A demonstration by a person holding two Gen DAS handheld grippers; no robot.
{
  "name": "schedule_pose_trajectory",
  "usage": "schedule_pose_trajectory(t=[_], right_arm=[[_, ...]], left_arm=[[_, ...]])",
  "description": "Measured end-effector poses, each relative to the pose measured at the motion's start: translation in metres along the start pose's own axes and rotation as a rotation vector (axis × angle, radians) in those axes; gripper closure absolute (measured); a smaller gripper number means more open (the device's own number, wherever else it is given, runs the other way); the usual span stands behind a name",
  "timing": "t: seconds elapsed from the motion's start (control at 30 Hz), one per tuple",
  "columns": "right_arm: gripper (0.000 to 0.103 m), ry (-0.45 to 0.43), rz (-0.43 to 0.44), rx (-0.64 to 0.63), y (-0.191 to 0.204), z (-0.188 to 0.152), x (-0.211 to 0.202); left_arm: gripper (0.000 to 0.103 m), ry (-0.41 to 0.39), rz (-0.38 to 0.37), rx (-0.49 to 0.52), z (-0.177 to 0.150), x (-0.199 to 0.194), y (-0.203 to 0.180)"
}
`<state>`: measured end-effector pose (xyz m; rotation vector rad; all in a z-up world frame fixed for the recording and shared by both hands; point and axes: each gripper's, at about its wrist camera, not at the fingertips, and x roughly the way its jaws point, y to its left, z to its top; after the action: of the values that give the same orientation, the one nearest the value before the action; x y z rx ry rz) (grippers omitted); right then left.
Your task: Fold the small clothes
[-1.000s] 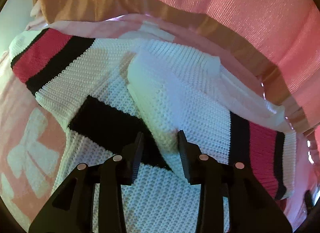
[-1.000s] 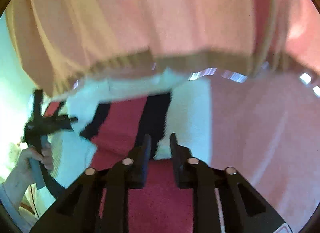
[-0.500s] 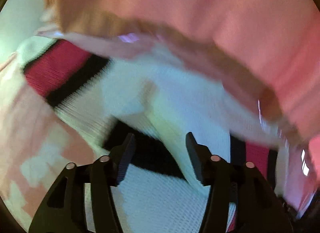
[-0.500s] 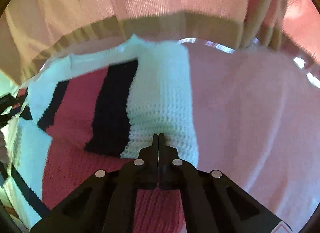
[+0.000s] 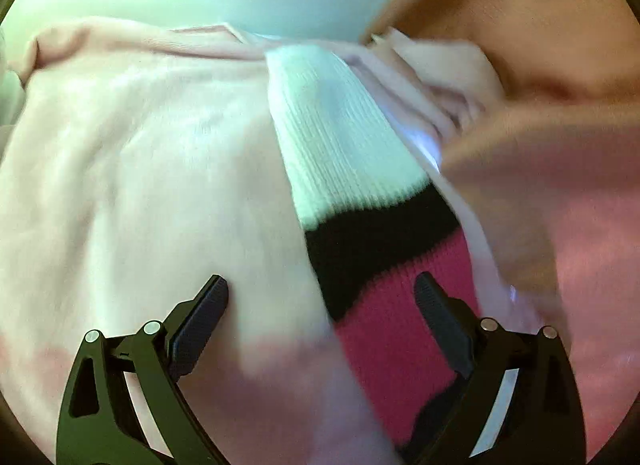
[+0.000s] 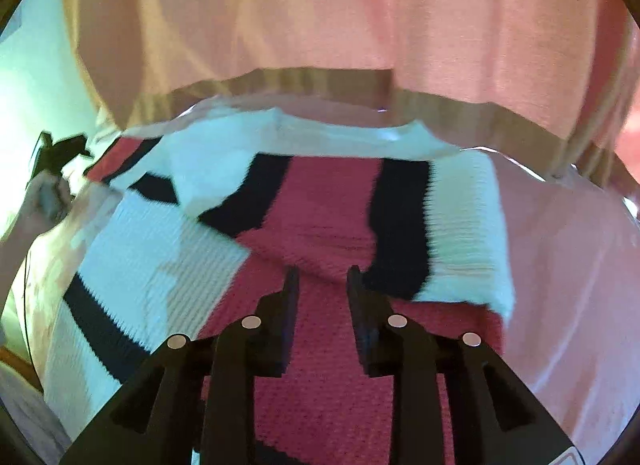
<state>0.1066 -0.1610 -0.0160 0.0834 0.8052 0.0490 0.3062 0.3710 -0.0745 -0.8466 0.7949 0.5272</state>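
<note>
A knitted white sweater with black and red stripes point(image 6: 320, 225) lies on a soft pink blanket point(image 5: 140, 185). The left gripper point(image 5: 320, 301) is opening wide over the sweater's striped edge and holds nothing. The right gripper point(image 6: 322, 277) is opening a little above the red part, holding nothing.

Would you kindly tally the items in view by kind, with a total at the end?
Striped knit sweaters: 1
Pink blankets under it: 1
Pink curtains: 1
Claws, left claw and right claw, both with jaws opening and nothing pinched: 2
Total: 5
</note>
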Motion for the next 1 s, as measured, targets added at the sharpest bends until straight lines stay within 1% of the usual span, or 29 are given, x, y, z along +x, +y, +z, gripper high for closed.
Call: schedule_pose_trajectory(t=[0.07,0.1,0.17,0.2,0.23,0.27,0.3,0.33,0.37,0.4,0.47,0.53,0.57,0.6,0.63,0.67,0.7,0.73,0.8,0.87,0.9,0.93,1.0], right_arm=[[0.074,0.018,0.012,-0.002,0.004,-0.003,0.006],[0.073,0.027,0.015,0.001,0.004,-0.005,0.009],[0.073,0.046,0.017,0.006,0.004,-0.006,0.016],[0.072,0.051,0.016,0.009,0.003,-0.007,0.018],[0.072,0.057,0.014,0.011,0.002,-0.007,0.020],[0.072,0.059,0.010,0.012,0.001,-0.007,0.021],[0.071,0.059,0.008,0.014,0.001,-0.008,0.020],[0.071,0.057,0.008,0.018,-0.001,-0.007,0.019],[0.070,0.052,0.006,0.023,-0.002,-0.006,0.017],[0.069,0.044,0.006,0.031,-0.003,-0.005,0.015],[0.066,0.025,0.015,0.051,-0.006,-0.002,0.008],[0.063,0.003,0.013,0.062,-0.008,0.001,0.001],[0.063,-0.007,0.011,0.063,-0.009,0.002,-0.002],[0.062,-0.017,0.008,0.065,-0.010,0.003,-0.005],[0.062,-0.021,0.006,0.063,-0.010,0.004,-0.007],[0.061,-0.027,0.002,0.062,-0.011,0.005,-0.010],[0.059,-0.033,-0.002,0.064,-0.012,0.005,-0.012],[0.059,-0.036,-0.006,0.069,-0.014,0.006,-0.015],[0.057,-0.039,-0.014,0.076,-0.018,0.007,-0.016],[0.057,-0.036,-0.006,0.081,-0.021,0.007,-0.013],[0.057,-0.034,0.020,0.067,-0.018,0.008,-0.009],[0.057,-0.033,0.037,0.042,-0.011,0.009,-0.005],[0.057,-0.031,0.081,-0.041,0.010,0.015,0.003]], left_arm=[[0.011,-0.051,-0.021,0.005,0.010,0.004,-0.002],[0.013,-0.073,-0.029,0.033,0.012,0.007,-0.005],[0.033,-0.098,-0.027,0.080,0.013,0.011,-0.010],[0.062,-0.100,-0.039,0.101,0.013,0.013,-0.013],[0.088,-0.079,-0.061,0.111,0.015,0.015,-0.016],[0.096,-0.064,-0.107,0.103,0.015,0.015,-0.017],[0.095,-0.073,-0.156,0.084,0.014,0.007,-0.020],[0.095,-0.094,-0.170,0.082,0.015,-0.001,-0.021],[0.095,-0.119,-0.180,0.105,0.011,-0.012,-0.033],[0.096,-0.138,-0.198,0.138,0.006,-0.026,-0.046],[0.096,-0.184,-0.293,0.236,-0.009,-0.067,-0.088],[0.096,-0.191,-0.391,0.323,-0.034,-0.103,-0.126],[0.095,-0.181,-0.443,0.381,-0.051,-0.120,-0.148],[0.095,-0.178,-0.475,0.429,-0.066,-0.130,-0.164],[0.095,-0.168,-0.523,0.511,-0.094,-0.149,-0.188],[0.095,-0.150,-0.555,0.566,-0.119,-0.162,-0.200],[0.095,-0.120,-0.587,0.615,-0.141,-0.172,-0.214],[0.095,-0.080,-0.620,0.669,-0.171,-0.182,-0.229],[0.095,-0.040,-0.651,0.700,-0.199,-0.189,-0.247],[0.095,0.000,-0.676,0.658,-0.210,-0.194,-0.254],[0.095,0.017,-0.673,0.637,-0.210,-0.194,-0.256],[0.095,0.014,-0.666,0.632,-0.210,-0.196,-0.254],[0.095,-0.027,-0.630,0.632,-0.202,-0.200,-0.249]])
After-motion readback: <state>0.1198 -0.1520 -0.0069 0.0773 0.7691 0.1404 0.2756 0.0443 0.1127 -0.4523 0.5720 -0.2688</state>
